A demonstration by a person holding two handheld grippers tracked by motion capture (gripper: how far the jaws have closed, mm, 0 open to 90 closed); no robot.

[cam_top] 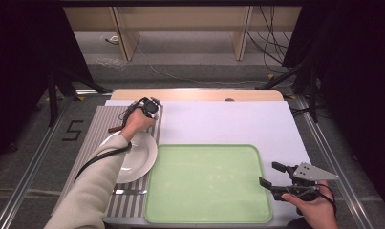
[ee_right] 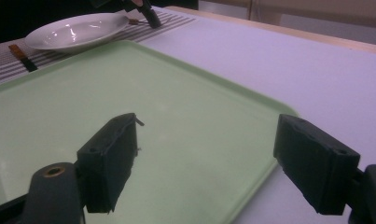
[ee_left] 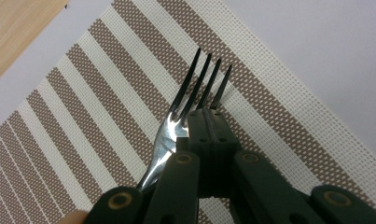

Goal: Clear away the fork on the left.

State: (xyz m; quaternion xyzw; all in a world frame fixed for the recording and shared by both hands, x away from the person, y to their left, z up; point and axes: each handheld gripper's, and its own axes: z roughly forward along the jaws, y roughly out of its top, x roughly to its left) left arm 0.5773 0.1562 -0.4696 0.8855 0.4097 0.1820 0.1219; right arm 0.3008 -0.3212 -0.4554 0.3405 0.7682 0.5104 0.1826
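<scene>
Left gripper view: tongs point(ee_left: 209, 122) clamp fork point(ee_left: 195, 95), handle hidden beneath

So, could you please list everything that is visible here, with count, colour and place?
tray: one, light green, front centre of the table
plate: one, white, on the mat left of the tray
placemat: one, brown-and-cream striped, left side
fork: one, silver, over the mat, held in the left gripper
knife: one, metal, on the mat in front of the plate
left gripper: black, jaws shut on the fork
right gripper: black, jaws open, at the tray's right edge
</scene>
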